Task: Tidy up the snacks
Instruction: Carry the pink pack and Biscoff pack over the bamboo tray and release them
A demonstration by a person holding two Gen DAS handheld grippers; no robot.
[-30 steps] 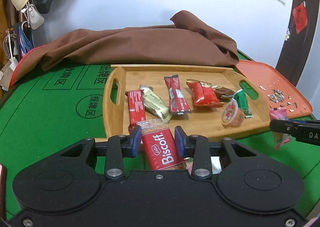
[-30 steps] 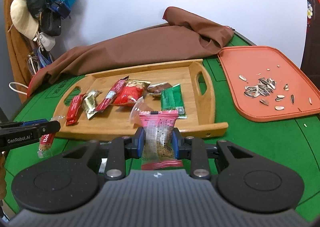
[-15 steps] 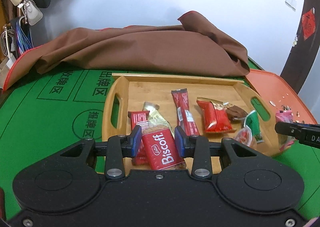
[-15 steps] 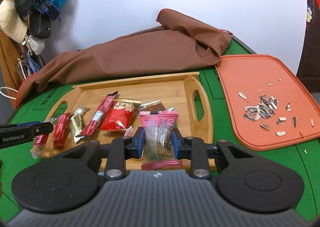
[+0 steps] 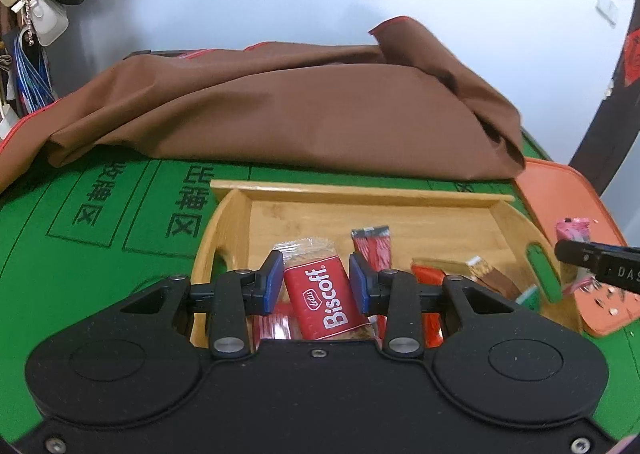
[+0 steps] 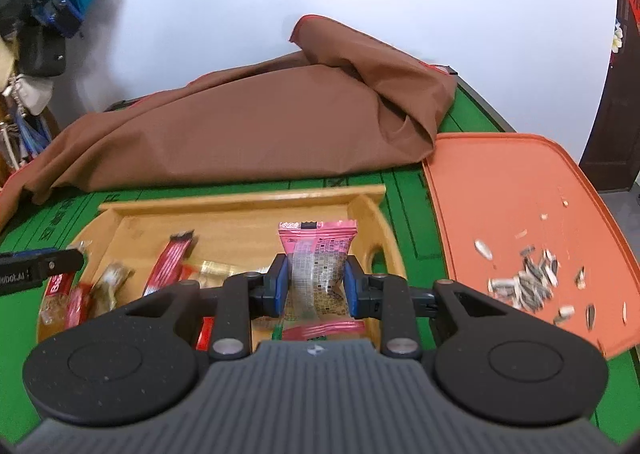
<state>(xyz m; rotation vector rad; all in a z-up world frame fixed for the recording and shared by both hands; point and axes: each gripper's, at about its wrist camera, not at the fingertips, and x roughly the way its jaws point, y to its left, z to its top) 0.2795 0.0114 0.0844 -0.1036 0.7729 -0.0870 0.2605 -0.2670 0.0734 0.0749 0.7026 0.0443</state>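
Observation:
My left gripper [image 5: 316,282] is shut on a red Biscoff biscuit pack [image 5: 322,294] and holds it over the left part of the wooden tray [image 5: 360,193]. My right gripper [image 6: 316,282] is shut on a pink snack packet [image 6: 318,258] and holds it over the right part of the same tray [image 6: 240,201]. Several snacks lie in the tray: a red stick pack [image 5: 372,250], a red bag [image 5: 430,278], a gold-wrapped piece [image 6: 110,286]. The right gripper with the pink packet [image 5: 572,230] shows at the right edge of the left wrist view. The left gripper [image 6: 40,270] shows at the left edge of the right wrist view.
A brown cloth [image 5: 300,113] lies heaped behind the tray on the green table [image 5: 80,254]. An orange tray [image 6: 520,213] with sunflower seeds [image 6: 528,282] sits to the right. Bags and hats [image 6: 48,13] hang on the wall at far left.
Both grippers have moved forward from in front of the tray to over it, each still holding its snack. The tray now fills more of both views.

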